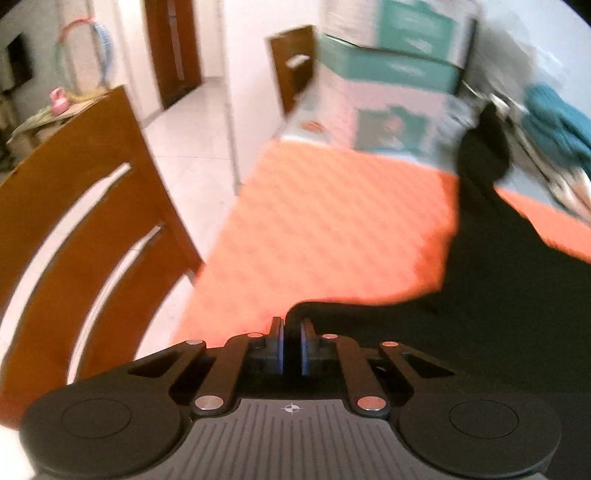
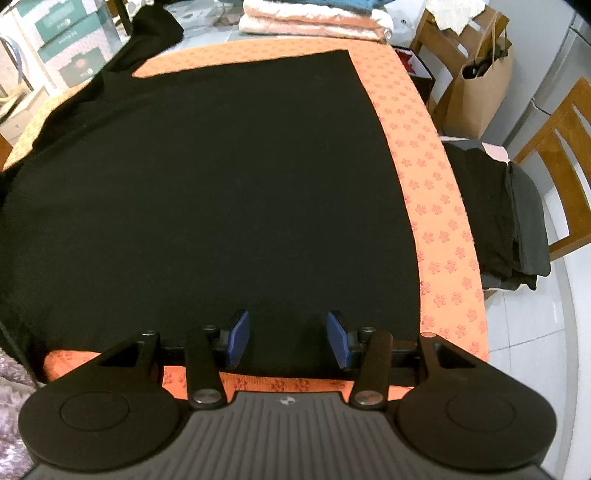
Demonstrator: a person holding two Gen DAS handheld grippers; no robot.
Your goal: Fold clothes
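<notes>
Nearest to us in the right wrist view, the right claw (image 2: 287, 341) is hovering with its blue pads spread wide over the near hem of the black garment (image 2: 207, 192), holding nothing. That garment is lying mostly flat across the orange mat (image 2: 439, 229) on the bench, its right edge straight and running toward the far side, while its far left part, seemingly a sleeve, is trailing off past the mat. In the left wrist view, the left claw (image 1: 291, 338) is sitting with its pads drawn almost together, and a fold of the black cloth is pinched between them; we are seeing this view blurred, which suggests that the claw is moving fast. We are judging the main risk to be there: only a small bite of fabric is caught, so a quick pull could let it slip out and drop the raised part in a heap. A hard tug from the left could also drag the whole garment sideways, spoiling the straight right edge, since the right claw is pinning nothing down. The trailing far part could snag or fold under itself. A wooden chair (image 1: 85, 236) is standing close on the left, where a wide swing could strike it. Folded towels (image 2: 314, 18) are lying at the far edge, and a dark stack (image 2: 495, 218) is resting to the right.
</notes>
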